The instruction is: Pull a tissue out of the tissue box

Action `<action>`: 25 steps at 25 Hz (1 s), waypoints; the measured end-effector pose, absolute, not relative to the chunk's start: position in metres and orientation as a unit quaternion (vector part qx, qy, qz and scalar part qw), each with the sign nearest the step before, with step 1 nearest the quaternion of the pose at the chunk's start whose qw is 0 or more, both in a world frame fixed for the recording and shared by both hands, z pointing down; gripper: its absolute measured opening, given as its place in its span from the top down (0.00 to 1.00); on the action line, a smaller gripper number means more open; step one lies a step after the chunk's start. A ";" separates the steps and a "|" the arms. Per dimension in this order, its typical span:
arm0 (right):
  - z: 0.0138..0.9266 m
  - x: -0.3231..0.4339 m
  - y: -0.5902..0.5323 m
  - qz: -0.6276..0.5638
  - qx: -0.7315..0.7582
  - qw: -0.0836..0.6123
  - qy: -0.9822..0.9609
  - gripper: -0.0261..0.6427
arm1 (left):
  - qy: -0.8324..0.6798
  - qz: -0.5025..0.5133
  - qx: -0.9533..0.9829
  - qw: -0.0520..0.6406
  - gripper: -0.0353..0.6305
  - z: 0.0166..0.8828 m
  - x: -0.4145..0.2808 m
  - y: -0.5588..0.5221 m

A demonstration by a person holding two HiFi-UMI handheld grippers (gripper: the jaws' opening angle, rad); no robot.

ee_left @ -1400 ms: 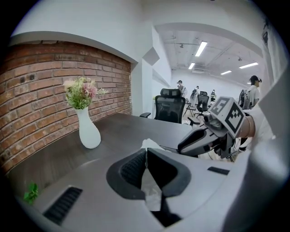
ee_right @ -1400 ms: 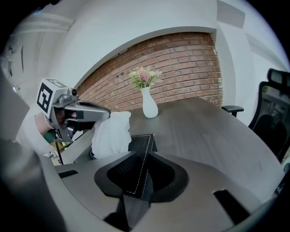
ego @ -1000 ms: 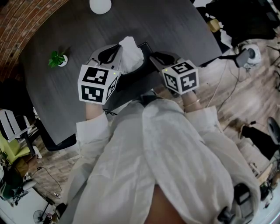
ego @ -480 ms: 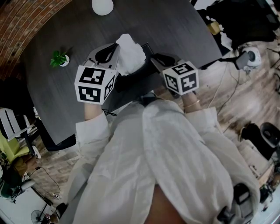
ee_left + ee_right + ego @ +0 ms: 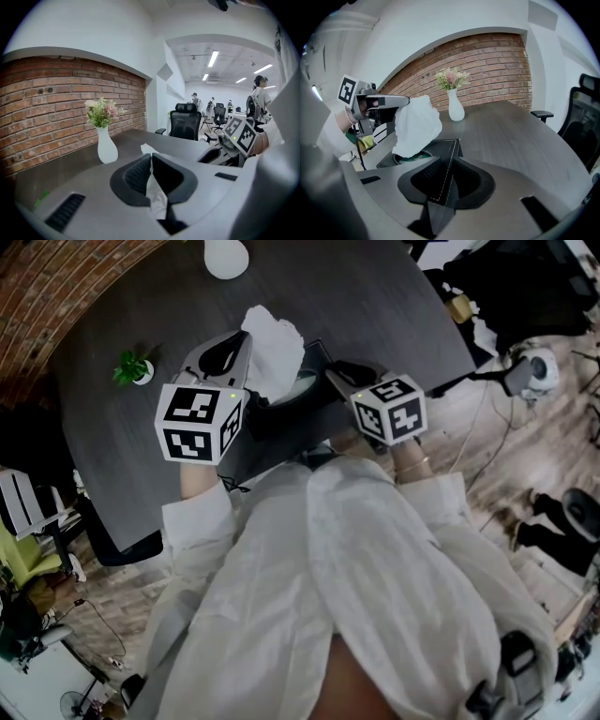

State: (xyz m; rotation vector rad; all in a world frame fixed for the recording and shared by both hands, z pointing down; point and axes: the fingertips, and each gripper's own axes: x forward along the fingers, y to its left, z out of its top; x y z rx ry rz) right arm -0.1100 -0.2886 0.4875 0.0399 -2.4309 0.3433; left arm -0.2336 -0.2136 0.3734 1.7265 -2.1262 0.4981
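A black tissue box [image 5: 298, 401] lies on the dark table [image 5: 375, 296]. A crumpled white tissue [image 5: 273, 345] stands up out of its round opening. My left gripper [image 5: 250, 345] is shut on the tissue's left edge; in the left gripper view a strip of tissue [image 5: 156, 190] runs between the closed jaws. In the right gripper view the tissue [image 5: 416, 124] hangs from the left gripper [image 5: 386, 101] above the box [image 5: 438, 149]. My right gripper [image 5: 330, 381] is shut on the box's near corner [image 5: 446, 174], whose stitched edge sits between the jaws.
A white vase of flowers [image 5: 106, 143] stands at the table's far side, also seen as the vase [image 5: 455, 108]. A small green plant [image 5: 129, 367] sits at the table's left. Office chairs [image 5: 184, 123] stand beyond the table. Cables and gear lie on the floor [image 5: 525, 371] at right.
My left gripper has risen and moved away from me with the tissue, drawing more of it out of the box. The right gripper and box have stayed put.
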 end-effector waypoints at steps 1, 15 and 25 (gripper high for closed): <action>0.488 -0.110 -0.289 0.134 0.014 0.339 -0.931 0.84 | -0.753 0.173 0.610 0.174 0.93 0.371 -0.234 -0.214; 0.471 -0.116 -0.291 0.121 0.005 0.336 -0.934 0.85 | -0.775 0.130 0.604 0.128 0.93 0.336 -0.243 -0.207; 0.392 -0.144 -0.302 0.076 0.015 0.237 -0.968 0.85 | -0.795 0.095 0.590 0.103 0.93 0.314 -0.251 -0.201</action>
